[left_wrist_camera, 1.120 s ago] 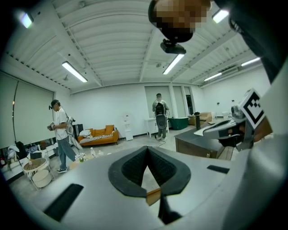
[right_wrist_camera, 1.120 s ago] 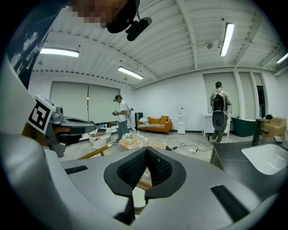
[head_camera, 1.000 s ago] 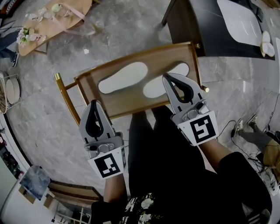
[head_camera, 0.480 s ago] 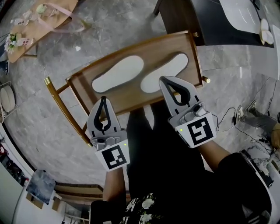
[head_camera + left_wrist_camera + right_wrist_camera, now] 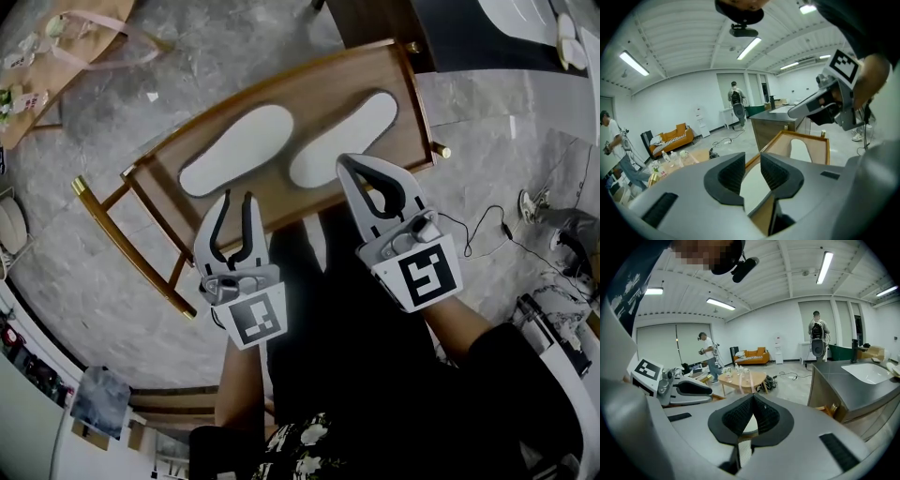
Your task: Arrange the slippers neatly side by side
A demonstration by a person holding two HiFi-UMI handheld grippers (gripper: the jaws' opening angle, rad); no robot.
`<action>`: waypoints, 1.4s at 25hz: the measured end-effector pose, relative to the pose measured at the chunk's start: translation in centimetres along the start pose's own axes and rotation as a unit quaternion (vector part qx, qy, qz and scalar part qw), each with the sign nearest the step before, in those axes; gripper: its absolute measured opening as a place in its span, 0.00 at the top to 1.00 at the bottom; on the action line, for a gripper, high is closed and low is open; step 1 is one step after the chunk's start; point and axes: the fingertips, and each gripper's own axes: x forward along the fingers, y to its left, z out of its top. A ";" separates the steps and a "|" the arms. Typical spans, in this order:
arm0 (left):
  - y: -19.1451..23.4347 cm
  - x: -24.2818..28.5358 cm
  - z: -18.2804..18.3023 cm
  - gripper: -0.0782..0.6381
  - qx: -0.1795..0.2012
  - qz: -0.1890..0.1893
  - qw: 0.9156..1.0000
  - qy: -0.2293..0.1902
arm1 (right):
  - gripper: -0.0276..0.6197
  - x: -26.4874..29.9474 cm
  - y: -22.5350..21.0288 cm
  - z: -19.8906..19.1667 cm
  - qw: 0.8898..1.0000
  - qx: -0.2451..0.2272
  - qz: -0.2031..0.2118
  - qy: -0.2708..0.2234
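White against brown wood, the left slipper (image 5: pixel 236 150) and the right slipper (image 5: pixel 342 138) lie flat on the counter (image 5: pixel 286 199) in the upper middle of the head view. Both slant from lower left to upper right, roughly parallel, with a narrow strip of wood between them.

Your left gripper (image 5: pixel 237 199) sits in the lower left of centre. Its jaws stand a little apart and have just been opening, with nothing between the pads. Their tips lie over the counter's near edge, just below the heel end of the left slipper and apart from it. In the left gripper view that slipper shows through the gap between the jaws, beyond and below them.

Your right gripper (image 5: pixel 345 161) sits to the right of centre with its jaws pressed together on nothing. Its tip overlaps the lower end of the right slipper in the head view; you cannot tell from any view whether it touches. In the right gripper view the slipper's white surface shows just past the closed jaws.
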 end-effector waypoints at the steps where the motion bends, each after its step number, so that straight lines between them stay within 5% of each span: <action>1: -0.4 0.3 -0.4 0.75 0.002 -0.007 1.000 0.006 | 0.96 0.0 0.0 -0.2 1.000 0.003 -0.001 0.002; 5: -2.0 2.1 -2.6 0.58 0.023 -0.047 0.998 0.042 | 0.96 -0.1 0.0 -1.3 1.000 0.013 -0.004 0.011; 14: -3.8 5.1 -6.7 0.50 0.083 -0.085 0.989 0.086 | 0.96 0.1 -0.4 -3.0 0.999 0.031 -0.013 0.019; 23: -3.9 7.9 -11.0 0.49 0.216 -0.106 0.960 0.146 | 0.96 0.3 0.2 -4.4 0.999 0.033 -0.003 0.032; 35: -3.4 9.0 -13.4 0.50 0.258 -0.079 0.943 0.194 | 0.96 0.4 0.4 -5.4 0.998 0.041 -0.002 0.044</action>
